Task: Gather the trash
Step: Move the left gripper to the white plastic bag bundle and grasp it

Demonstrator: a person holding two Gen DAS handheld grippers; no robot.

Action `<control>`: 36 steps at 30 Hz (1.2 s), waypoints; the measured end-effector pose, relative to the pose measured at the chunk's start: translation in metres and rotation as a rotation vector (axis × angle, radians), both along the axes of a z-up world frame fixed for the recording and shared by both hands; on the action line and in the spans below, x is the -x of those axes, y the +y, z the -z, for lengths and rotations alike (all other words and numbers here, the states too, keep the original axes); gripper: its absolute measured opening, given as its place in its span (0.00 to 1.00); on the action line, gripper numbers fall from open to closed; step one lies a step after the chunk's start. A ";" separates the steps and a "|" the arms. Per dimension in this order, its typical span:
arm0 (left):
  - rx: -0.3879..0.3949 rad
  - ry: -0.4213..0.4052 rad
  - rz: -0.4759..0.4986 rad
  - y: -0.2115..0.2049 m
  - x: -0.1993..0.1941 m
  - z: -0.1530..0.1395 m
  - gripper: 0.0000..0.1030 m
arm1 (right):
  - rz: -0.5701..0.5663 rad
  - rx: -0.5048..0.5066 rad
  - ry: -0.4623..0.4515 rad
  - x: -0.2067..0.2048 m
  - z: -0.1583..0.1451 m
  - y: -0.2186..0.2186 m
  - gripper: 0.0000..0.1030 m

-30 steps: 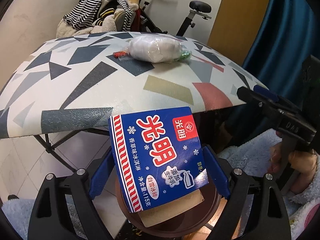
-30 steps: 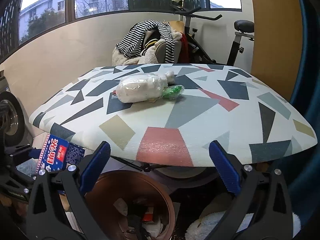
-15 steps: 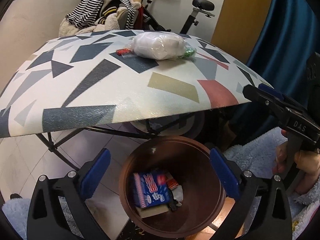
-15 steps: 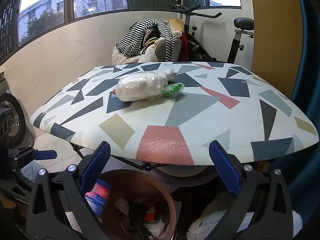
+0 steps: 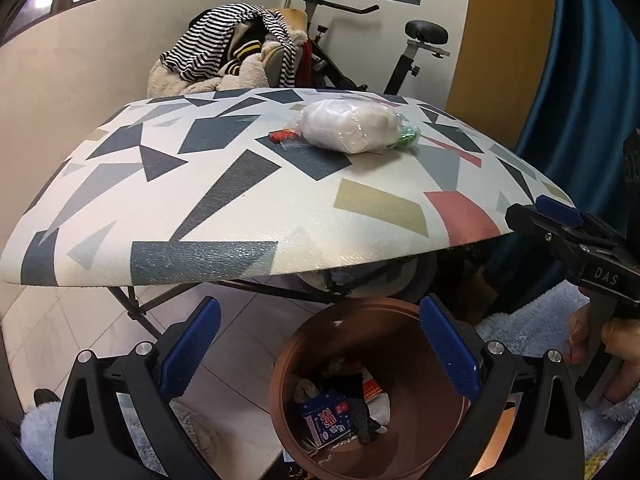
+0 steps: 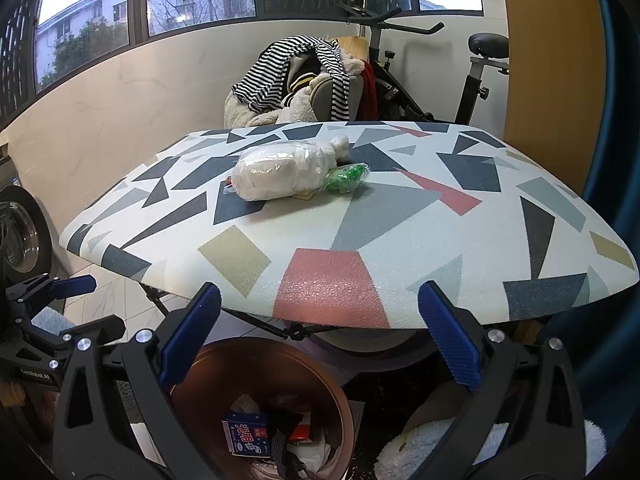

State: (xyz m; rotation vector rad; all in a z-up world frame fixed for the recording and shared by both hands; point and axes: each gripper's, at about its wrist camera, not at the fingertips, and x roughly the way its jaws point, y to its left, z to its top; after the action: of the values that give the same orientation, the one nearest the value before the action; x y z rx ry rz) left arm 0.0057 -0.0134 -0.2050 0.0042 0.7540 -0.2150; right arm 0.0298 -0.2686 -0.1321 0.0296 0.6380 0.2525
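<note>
Left wrist view: patterned tabletop (image 5: 248,200) carries a white plastic bag (image 5: 350,130) near its far edge, beside a green wrapper (image 5: 408,136) and small red wrapper (image 5: 282,135). Below its near edge, the brown bin (image 5: 400,312) holds the blue carton (image 5: 326,420). Left gripper (image 5: 320,356) and right gripper (image 6: 320,340) both stand spread, empty.

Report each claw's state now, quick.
Left claw: open, holding nothing.
Right claw: open, holding nothing.
</note>
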 end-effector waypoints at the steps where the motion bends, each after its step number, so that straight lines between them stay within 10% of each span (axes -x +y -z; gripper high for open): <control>1: 0.001 -0.002 -0.005 0.001 0.000 0.000 0.94 | -0.001 0.000 0.000 0.000 0.000 0.000 0.94; 24: 0.034 -0.101 -0.052 0.025 -0.023 -0.048 0.94 | 0.045 -0.074 -0.018 -0.011 -0.009 -0.013 0.94; 36: 0.309 0.063 0.001 -0.004 -0.134 -0.076 0.94 | 0.180 -0.071 0.008 -0.043 -0.014 -0.034 0.94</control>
State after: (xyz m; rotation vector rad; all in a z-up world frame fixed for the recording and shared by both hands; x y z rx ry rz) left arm 0.1401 -0.0170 -0.1288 -0.2963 0.7772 -0.3320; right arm 0.0728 -0.3028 -0.1178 0.1556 0.6303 0.1009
